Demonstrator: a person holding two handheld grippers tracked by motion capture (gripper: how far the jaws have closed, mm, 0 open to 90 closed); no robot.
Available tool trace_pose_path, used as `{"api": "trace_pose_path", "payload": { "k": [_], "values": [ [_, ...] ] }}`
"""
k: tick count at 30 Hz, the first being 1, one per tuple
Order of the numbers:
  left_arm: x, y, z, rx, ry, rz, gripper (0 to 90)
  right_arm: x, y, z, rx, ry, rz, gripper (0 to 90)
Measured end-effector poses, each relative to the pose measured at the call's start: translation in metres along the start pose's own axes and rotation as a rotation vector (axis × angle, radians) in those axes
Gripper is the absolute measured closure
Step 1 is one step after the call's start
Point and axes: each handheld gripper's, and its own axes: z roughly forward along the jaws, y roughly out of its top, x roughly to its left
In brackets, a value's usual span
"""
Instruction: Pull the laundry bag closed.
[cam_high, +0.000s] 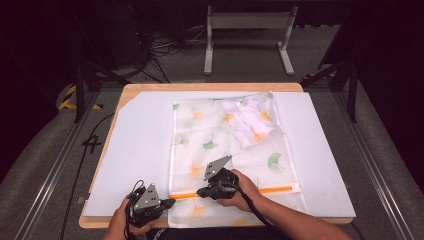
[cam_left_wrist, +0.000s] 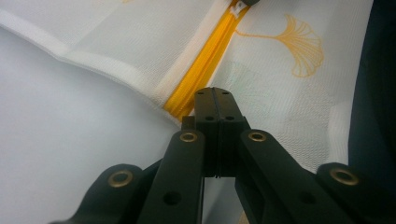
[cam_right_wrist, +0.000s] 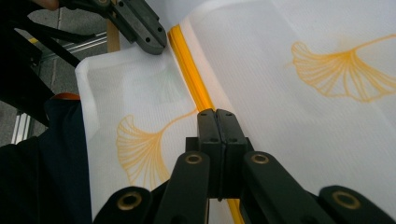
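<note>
the right gripper (cam_high: 202, 192) has its jaws pressed together on the orange zipper (cam_right_wrist: 191, 79), though what they pinch is hidden beneath them. the left gripper (cam_high: 170, 203), jaws also closed, sits at the zipper's end; whether it grips fabric is hard to tell. the mesh laundry bag (cam_high: 200, 130), translucent white with ginkgo leaves, lies flat on the white board (cam_high: 135, 145), with 1 crumpled white garment (cam_high: 250, 120) inside.
</note>
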Motion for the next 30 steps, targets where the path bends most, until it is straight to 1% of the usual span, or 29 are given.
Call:
{"api": "trace_pose_path", "payload": {
  "k": [2,8,10,18,22,27,28,30],
  "values": [
    [0.0,0.0,0.0,0.002,-0.002,-0.004,90.0,-0.001,-0.005,-0.004,-0.002,-0.007,0.016,90.0],
    [0.001,0.0,0.0,0.001,-0.003,0.0,90.0,-0.005,-0.019,-0.018,0.004,-0.022,0.037,90.0],
    [0.001,0.0,0.0,0.001,-0.003,0.0,90.0,-0.007,-0.024,-0.025,0.005,-0.038,0.04,90.0],
    [0.001,0.0,0.0,0.001,-0.004,-0.002,90.0,-0.016,-0.05,-0.049,-0.006,-0.065,0.099,90.0],
    [0.001,0.0,0.0,0.001,-0.003,0.001,90.0,-0.017,-0.059,-0.058,-0.004,-0.078,0.101,90.0],
    [0.0,0.0,0.0,0.0,-0.003,-0.004,90.0,-0.02,-0.072,-0.074,-0.006,-0.096,0.123,90.0],
    [0.0,0.0,0.0,0.0,-0.003,-0.004,90.0,-0.02,-0.072,-0.074,-0.006,-0.096,0.123,90.0],
    [0.001,0.0,0.0,-0.001,-0.004,-0.004,90.0,-0.021,-0.078,-0.08,-0.006,-0.107,0.133,90.0]
  ]
}}
